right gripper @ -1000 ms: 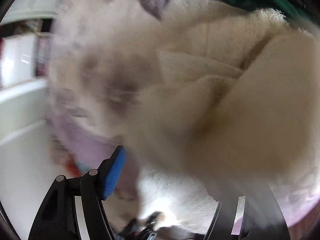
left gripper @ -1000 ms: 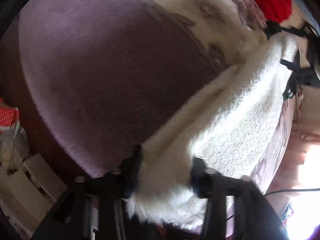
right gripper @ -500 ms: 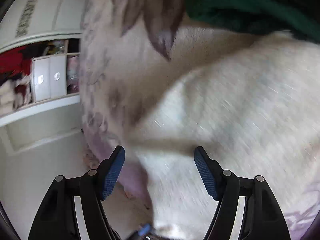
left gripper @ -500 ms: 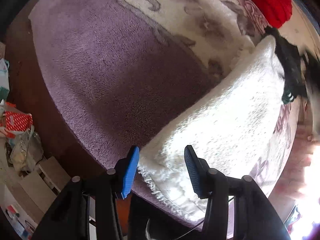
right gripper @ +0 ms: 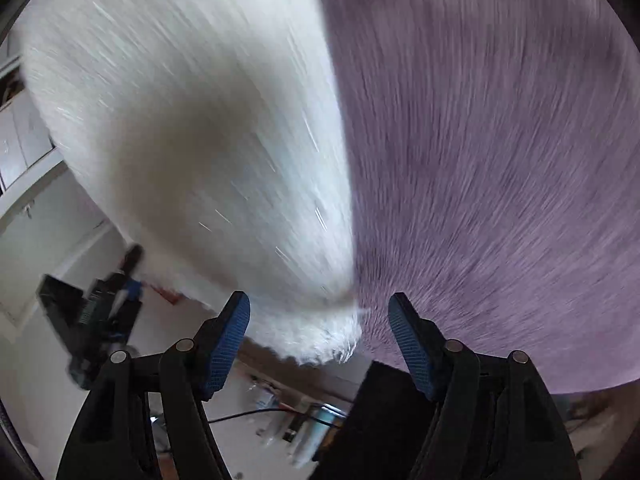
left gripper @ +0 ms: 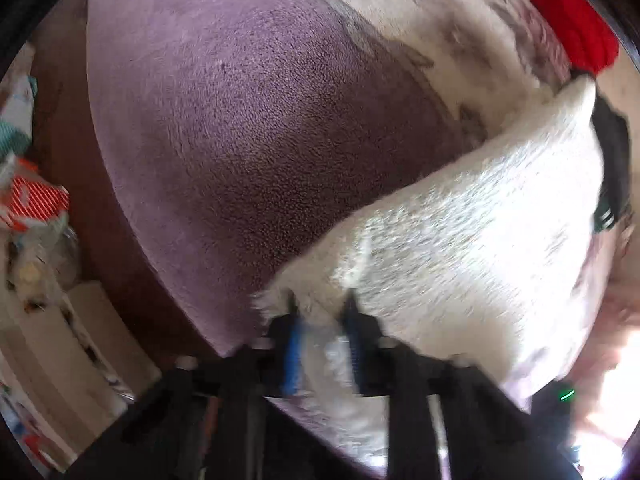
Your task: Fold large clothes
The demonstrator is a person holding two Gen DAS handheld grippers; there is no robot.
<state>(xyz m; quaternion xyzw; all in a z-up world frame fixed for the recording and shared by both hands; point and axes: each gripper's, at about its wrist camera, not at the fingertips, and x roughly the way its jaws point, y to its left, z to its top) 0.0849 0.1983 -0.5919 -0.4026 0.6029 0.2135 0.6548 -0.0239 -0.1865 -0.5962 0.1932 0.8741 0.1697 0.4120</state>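
A white fluffy garment (left gripper: 460, 240) lies on a purple blanket (left gripper: 260, 128) that covers the bed. My left gripper (left gripper: 322, 320) is shut on the garment's near corner, with white fleece pinched between its blue pads. In the right wrist view the same garment (right gripper: 208, 128) fills the left half, blurred by motion, next to the purple blanket (right gripper: 500, 160). My right gripper (right gripper: 320, 320) is open, with the garment's fringed corner lying between its fingers, untouched by the pads.
A red cloth (left gripper: 568, 20) lies at the bed's far right. A floral white part of the blanket (left gripper: 432, 12) lies beyond the purple. Bags and boxes (left gripper: 32, 216) stand on the floor at left. The other gripper (right gripper: 100, 320) shows at lower left.
My left gripper opened half a second ago and has now shut on the garment's corner again. My right gripper let go of the garment and swung fast across it to another corner.
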